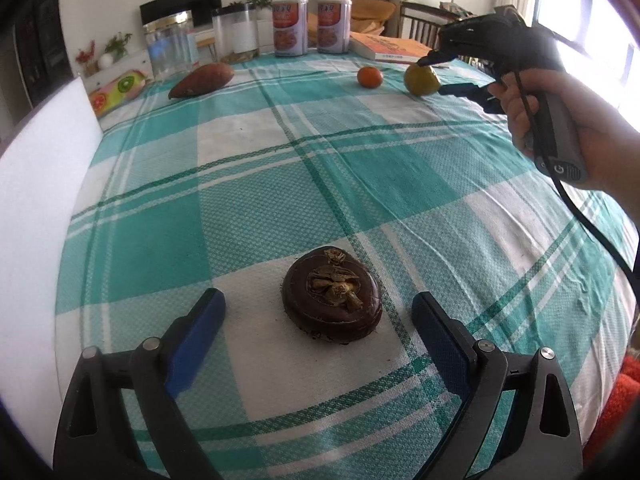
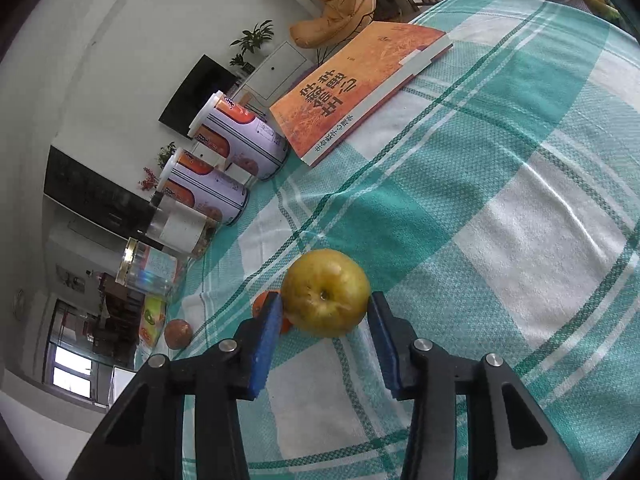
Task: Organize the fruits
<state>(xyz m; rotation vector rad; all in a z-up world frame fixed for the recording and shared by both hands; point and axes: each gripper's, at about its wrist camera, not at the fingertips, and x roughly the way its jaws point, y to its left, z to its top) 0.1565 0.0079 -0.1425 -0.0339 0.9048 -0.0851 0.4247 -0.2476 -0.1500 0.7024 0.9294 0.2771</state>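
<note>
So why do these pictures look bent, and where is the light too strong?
Left wrist view: the fisheye lens bows the checked tablecloth into a dome, and the window at upper right glares white. Right wrist view: the scene sits tilted, the book looks stretched, the yellow-green fruit is sharp, and the corners go dark.

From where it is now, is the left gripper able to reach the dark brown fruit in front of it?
Probably yes. The dark brown fruit lies alone on the tablecloth, just ahead of the left gripper, whose jaws stand wide open.
</note>
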